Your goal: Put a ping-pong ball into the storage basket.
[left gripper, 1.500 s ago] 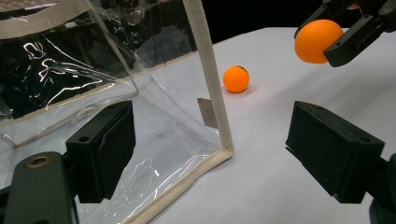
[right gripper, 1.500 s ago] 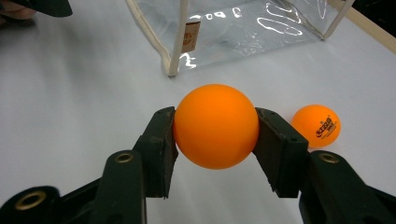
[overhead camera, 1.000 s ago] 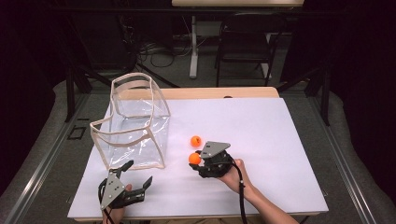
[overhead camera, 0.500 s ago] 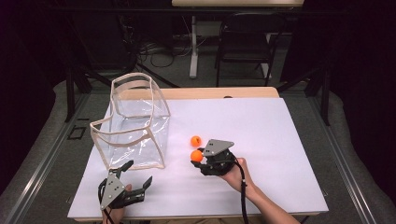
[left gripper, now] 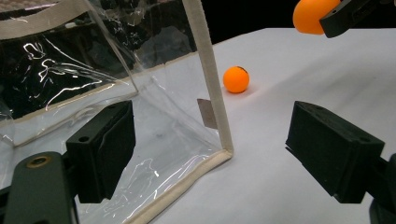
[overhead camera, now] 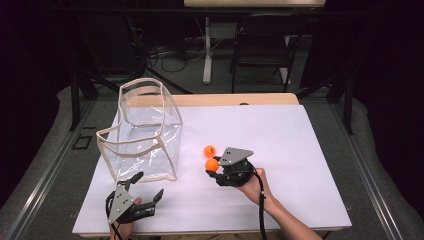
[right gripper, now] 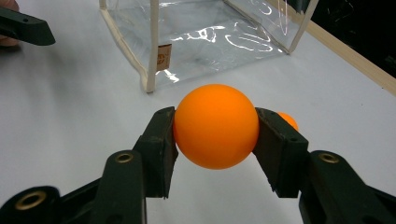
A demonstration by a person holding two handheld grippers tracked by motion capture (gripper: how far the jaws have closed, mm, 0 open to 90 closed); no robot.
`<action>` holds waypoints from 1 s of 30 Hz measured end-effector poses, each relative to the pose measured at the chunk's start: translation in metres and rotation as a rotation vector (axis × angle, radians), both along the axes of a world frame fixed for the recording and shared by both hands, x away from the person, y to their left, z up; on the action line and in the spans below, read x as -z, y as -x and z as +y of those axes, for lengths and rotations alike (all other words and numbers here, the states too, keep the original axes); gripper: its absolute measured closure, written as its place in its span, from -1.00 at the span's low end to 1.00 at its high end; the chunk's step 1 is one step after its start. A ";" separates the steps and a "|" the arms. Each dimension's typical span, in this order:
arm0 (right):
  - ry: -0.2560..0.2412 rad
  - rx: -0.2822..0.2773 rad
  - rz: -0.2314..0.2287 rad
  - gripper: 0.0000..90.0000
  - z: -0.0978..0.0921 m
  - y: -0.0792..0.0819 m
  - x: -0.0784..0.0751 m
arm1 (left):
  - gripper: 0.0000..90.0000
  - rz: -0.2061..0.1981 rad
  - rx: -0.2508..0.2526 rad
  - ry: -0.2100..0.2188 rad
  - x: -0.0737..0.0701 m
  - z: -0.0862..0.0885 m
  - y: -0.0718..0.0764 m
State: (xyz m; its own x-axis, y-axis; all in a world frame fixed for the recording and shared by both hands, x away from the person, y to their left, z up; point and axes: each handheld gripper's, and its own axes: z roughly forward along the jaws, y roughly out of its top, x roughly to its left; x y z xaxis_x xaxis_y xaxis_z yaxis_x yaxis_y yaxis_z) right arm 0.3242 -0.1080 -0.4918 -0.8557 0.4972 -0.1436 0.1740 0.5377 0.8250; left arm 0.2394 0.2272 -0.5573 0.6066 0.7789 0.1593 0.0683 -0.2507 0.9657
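White table (overhead camera: pixel 300 150) | right tool (overhead camera: pixel 212 169) grips ball (right gripper: pixel 215 126) | second ball (overhead camera: pixel 209 150), clear bag (overhead camera: pixel 145 135) beside

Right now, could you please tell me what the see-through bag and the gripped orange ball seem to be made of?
The clear box-shaped bag looks like glossy soft plastic film: it creases and glints, with beige fabric-like edging. The round orange ball in the right gripper looks like smooth matte plastic, probably a table-tennis ball.
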 end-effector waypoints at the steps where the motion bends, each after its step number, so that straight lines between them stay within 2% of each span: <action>1: -0.002 0.000 -0.001 0.12 0.000 0.000 0.000 | -0.66 0.000 0.000 -0.001 0.000 0.000 0.000; 30: -0.060 0.031 -0.032 0.12 -0.011 -0.001 -0.013 | -0.66 0.001 0.004 -0.002 0.000 0.000 0.000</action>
State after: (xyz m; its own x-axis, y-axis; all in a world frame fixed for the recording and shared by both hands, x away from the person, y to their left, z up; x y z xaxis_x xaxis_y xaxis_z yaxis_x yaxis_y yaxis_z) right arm 0.3251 -0.1190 -0.4787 -0.8353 0.5316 -0.1401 0.1622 0.4818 0.8612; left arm 0.2397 0.2269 -0.5574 0.6097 0.7762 0.1604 0.0684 -0.2531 0.9650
